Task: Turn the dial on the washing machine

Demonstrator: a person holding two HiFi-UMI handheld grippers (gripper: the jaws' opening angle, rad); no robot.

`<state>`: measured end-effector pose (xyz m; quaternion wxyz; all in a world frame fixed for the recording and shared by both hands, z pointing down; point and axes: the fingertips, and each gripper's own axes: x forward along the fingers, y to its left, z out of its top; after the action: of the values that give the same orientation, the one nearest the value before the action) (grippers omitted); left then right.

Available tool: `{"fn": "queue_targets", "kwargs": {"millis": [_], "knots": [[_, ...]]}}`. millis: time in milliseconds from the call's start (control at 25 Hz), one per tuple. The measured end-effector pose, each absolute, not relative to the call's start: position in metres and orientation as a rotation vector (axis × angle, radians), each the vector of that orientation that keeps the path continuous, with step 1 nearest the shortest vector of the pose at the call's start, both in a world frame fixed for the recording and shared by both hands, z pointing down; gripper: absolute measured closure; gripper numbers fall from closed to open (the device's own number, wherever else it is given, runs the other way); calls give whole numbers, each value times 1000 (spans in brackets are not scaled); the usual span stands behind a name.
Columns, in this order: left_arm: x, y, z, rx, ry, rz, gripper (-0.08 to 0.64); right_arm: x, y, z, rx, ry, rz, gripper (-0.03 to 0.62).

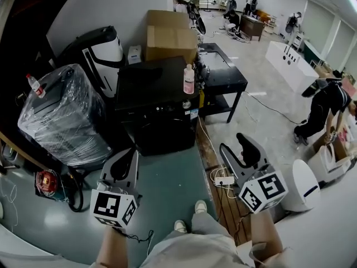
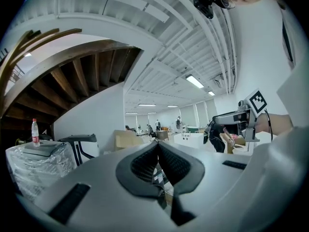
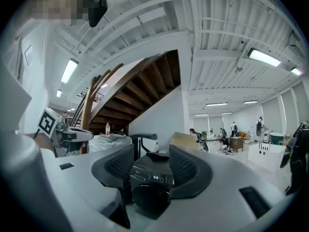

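target: washing machine [image 1: 159, 102], black, on the floor ahead of you, well apart from both grippers. The right gripper view has it dead centre [image 3: 150, 180].
dial [image 1: 187, 104]: too small to confirm. My best guess is the pale round spot at the right end of the front control strip. Check it once you're nearer.
right gripper [image 1: 232, 142]: fingers apart, nothing between them, only the machine far beyond.
left gripper [image 1: 130, 155]: fingers together, empty, held low at your left.
step: approach. You're not at the machine yet.
how: keep the right gripper level and the panel centred between the fingers as you go in. Leave the fingers spread until they straddle the dial. Then close squarely on its rim and rotate about its axis, with no sideways drag.
grip: probably smooth plastic, so clamp firmly or it slips.
left side: park it clear. By my read you don't need it.
watch: bottle [image 1: 189, 80] stands on the machine's top near the right front corner, just above the likely dial, so come in below it. Cables [image 1: 222, 178] on the floor at right, near your feet, are a trip risk. Black surface [image 1: 226, 77] just right of the machine limits elbow room.
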<state>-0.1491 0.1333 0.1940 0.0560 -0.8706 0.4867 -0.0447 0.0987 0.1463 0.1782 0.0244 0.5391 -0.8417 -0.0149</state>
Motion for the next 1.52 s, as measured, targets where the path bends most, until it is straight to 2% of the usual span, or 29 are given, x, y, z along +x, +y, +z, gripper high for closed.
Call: {"fn": "queue_targets", "kwargs": {"millis": [720,1520], "knots": [[-100,13,222,-2621,1581,-252,540,141,-13,237,1558,-2596,119,330],[-77,-129,287,-2497,1773,-336,540,155,-212,365,1491,-2552,326,330]]}}
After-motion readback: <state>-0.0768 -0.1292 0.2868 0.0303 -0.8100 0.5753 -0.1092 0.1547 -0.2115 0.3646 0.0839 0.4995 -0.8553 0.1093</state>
